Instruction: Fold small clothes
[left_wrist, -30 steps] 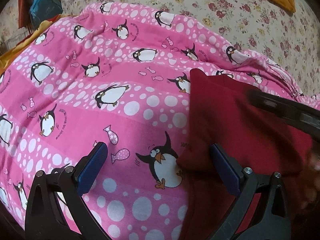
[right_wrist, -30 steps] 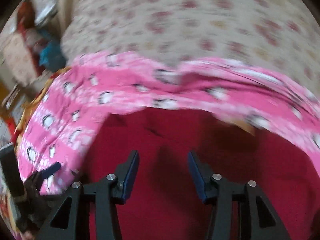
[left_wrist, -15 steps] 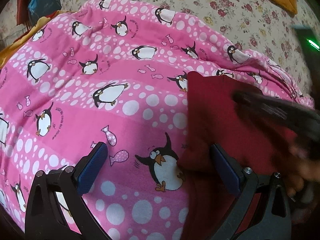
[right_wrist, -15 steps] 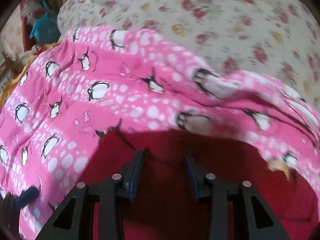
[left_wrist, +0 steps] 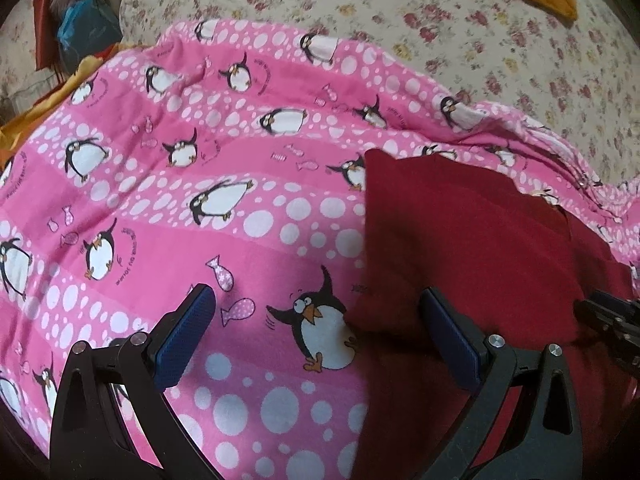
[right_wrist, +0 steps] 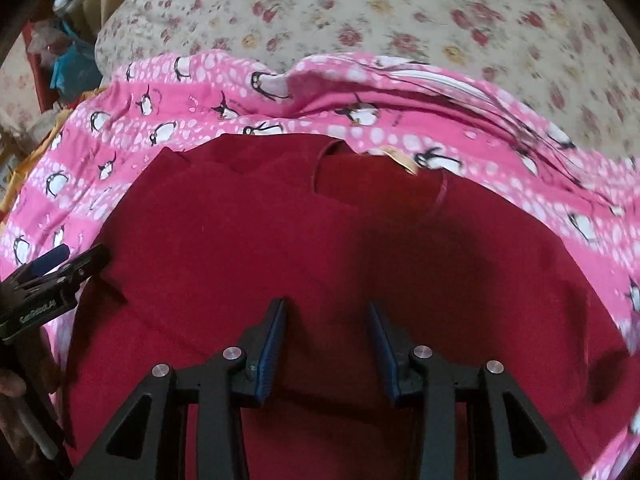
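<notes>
One red garment (right_wrist: 304,248) lies partly folded on the pink penguin blanket (left_wrist: 240,216) near the bed's edge. Both grippers, left (left_wrist: 316,332) and right (right_wrist: 326,344), hover with fingers apart, empty. Next, I judge: grasp an edge, fold across.

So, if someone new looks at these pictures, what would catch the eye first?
Probably the bright pink penguin blanket, spread across the floral bedcover. Next, the dark red garment lying on the blanket's right part, one side already folded over. The right claw hangs open above its middle, and the left claw straddles its left edge.
</notes>
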